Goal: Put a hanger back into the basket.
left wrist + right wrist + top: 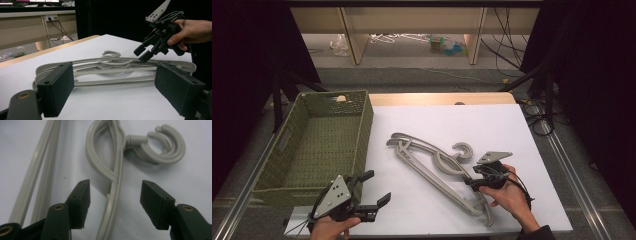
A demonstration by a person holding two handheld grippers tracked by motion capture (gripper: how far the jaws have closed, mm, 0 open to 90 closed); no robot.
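Grey plastic hangers [439,167] stacked flat mid-worktop [522,130]: light, stiff, slick. Right tool [113,195] half spread astride the neck, not pinching; best gripped there. Left tool [374,187] spread, empty.

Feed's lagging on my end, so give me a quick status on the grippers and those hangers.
Right gripper open, straddling the hangers near the hooks, not clamped. Left gripper open, hovering beside the basket. Nothing in the way.
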